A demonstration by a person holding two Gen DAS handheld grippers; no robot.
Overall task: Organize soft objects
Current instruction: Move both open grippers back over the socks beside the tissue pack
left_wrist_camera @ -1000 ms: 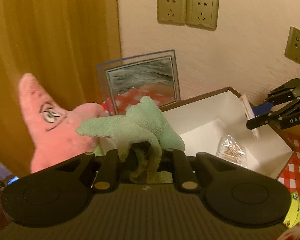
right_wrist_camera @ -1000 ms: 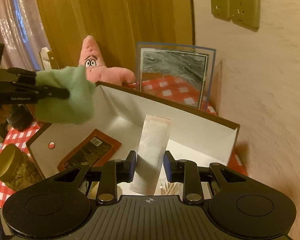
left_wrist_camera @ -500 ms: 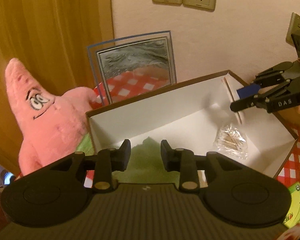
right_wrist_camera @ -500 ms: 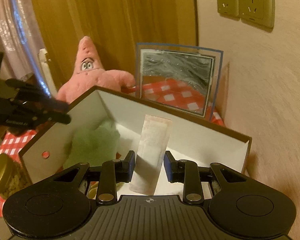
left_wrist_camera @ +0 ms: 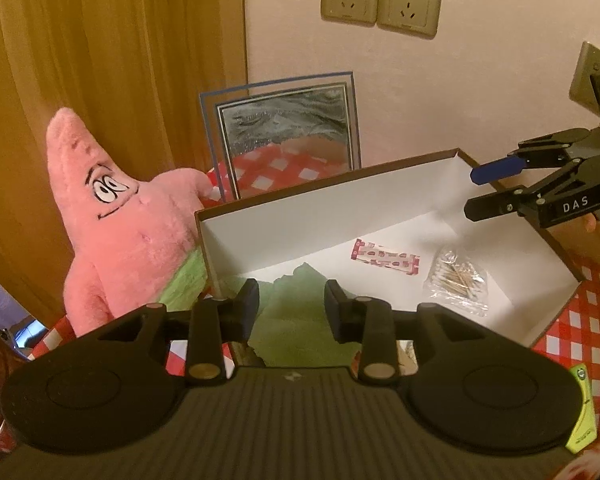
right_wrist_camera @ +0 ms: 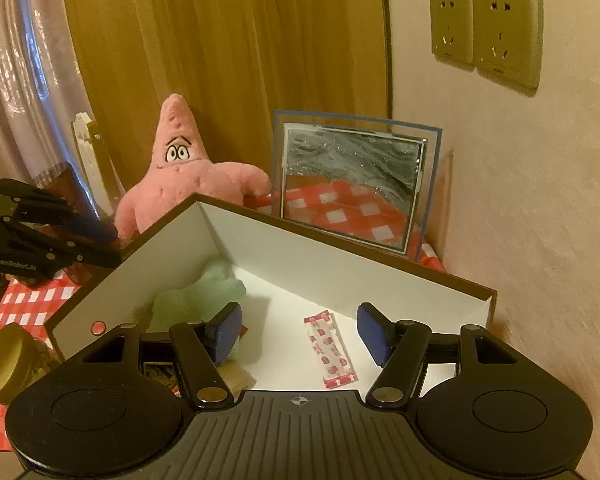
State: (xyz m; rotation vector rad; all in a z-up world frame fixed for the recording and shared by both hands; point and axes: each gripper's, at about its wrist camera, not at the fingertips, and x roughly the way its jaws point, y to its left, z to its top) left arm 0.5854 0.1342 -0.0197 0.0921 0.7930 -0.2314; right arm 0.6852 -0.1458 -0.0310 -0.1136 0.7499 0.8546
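Both releases done. Your left gripper [left_wrist_camera: 291, 304] let go of the crumpled pale-green cloth [right_wrist_camera: 196, 300]; a second ago it was pinched in the jaws above the rim, now it lies on the floor of the white-lined open cardboard box [left_wrist_camera: 380, 216], at the left end, about 9 o'clock in the right wrist view. Jaws opening, moderately apart, pads clear of the cloth below them.

Your right gripper [right_wrist_camera: 298, 334] dropped the flat pink-printed paper sachet [right_wrist_camera: 330, 350]; it was upright between the pads, now it lies flat on the box floor near 6 o'clock. Jaws opening, wide, empty.

Also in the box: clear plastic bag of cotton swabs [left_wrist_camera: 456, 280].

Judgement: cloth and sachet are stowed. The pink star-shaped plush toy [left_wrist_camera: 116, 216] leans outside the box, touching its left wall at 9 o'clock; likely next.
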